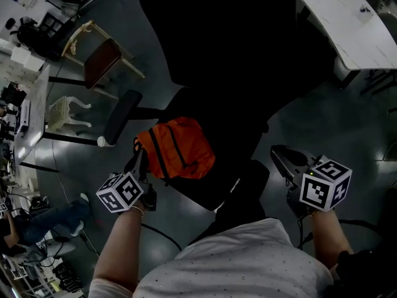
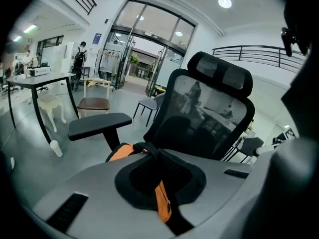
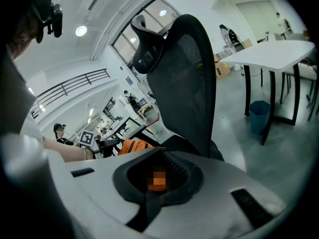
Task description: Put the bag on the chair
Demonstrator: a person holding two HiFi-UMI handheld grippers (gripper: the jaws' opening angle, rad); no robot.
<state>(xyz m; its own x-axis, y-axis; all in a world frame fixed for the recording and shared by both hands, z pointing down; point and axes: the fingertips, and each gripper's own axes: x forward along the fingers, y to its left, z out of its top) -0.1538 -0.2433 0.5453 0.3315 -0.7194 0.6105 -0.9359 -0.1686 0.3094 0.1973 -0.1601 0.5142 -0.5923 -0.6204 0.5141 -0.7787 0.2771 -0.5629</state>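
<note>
The orange bag point(image 1: 180, 148) lies at the front of the black office chair's point(image 1: 217, 42) seat, near one armrest point(image 1: 122, 117). The left gripper point(image 1: 141, 161) is clamped on the bag's black strap point(image 2: 144, 149). The right gripper point(image 1: 284, 159) hovers off the seat's other side, its jaws pressed together on nothing.

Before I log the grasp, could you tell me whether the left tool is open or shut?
Shut: the left tool clamps a strap of the orange bag, seen in the left gripper view.
</note>
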